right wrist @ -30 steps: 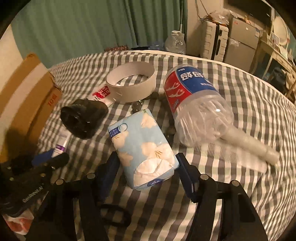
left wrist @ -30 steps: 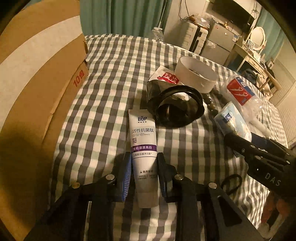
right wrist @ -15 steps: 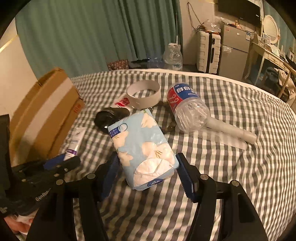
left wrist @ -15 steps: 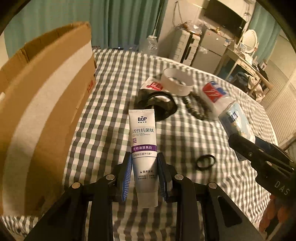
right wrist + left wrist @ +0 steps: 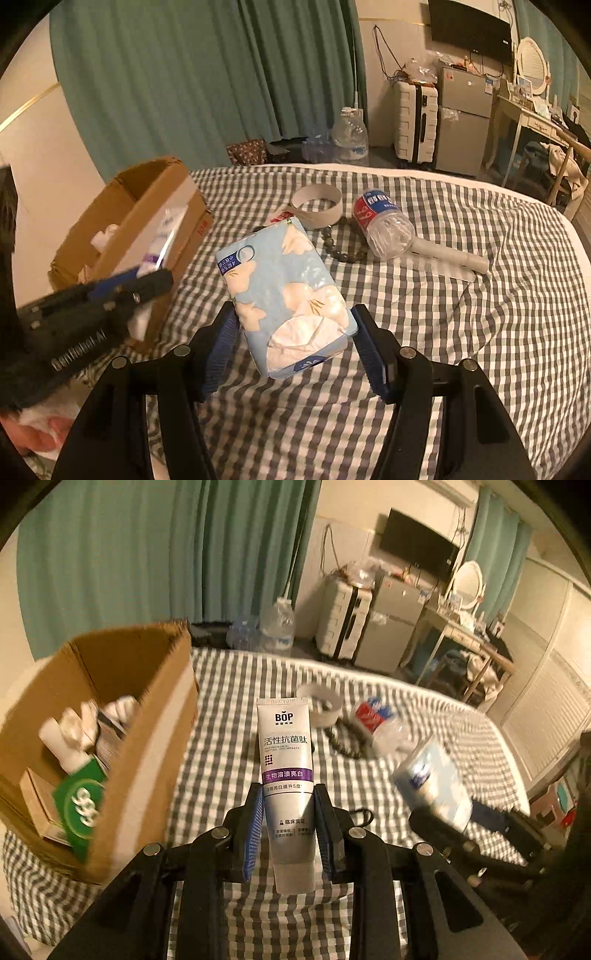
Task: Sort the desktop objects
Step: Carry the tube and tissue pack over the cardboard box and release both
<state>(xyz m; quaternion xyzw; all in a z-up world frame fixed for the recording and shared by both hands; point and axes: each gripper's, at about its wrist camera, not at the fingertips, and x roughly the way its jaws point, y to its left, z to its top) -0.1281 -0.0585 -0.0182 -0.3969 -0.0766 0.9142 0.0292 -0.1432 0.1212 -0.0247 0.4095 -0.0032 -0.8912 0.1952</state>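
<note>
My left gripper (image 5: pixel 289 825) is shut on a white and grey toothpaste tube (image 5: pixel 286 768) that stands up between its blue pads, high above the checked bedspread (image 5: pixel 229 738). My right gripper (image 5: pixel 293 338) is shut on a light-blue tissue pack (image 5: pixel 282 288) with white flowers, also lifted off the cloth. An open cardboard box (image 5: pixel 147 716) with several items inside sits at the left; the same cardboard box (image 5: pixel 147 206) shows in the right wrist view, with the left gripper (image 5: pixel 125 286) and its tube in front of it.
On the bedspread (image 5: pixel 461 314) lie a white tape ring (image 5: pixel 317 203), a crushed water bottle (image 5: pixel 384 221), a bead bracelet (image 5: pixel 343 251) and a white comb (image 5: pixel 443 258). A black hair tie (image 5: pixel 360 814) lies behind my left fingers. Curtains, a suitcase and a fridge stand beyond.
Both grippers rose from the bedspread with the toothpaste tube and the tissue pack. The views now look over the box wall into the box, and the objects on the cloth look smaller.
</note>
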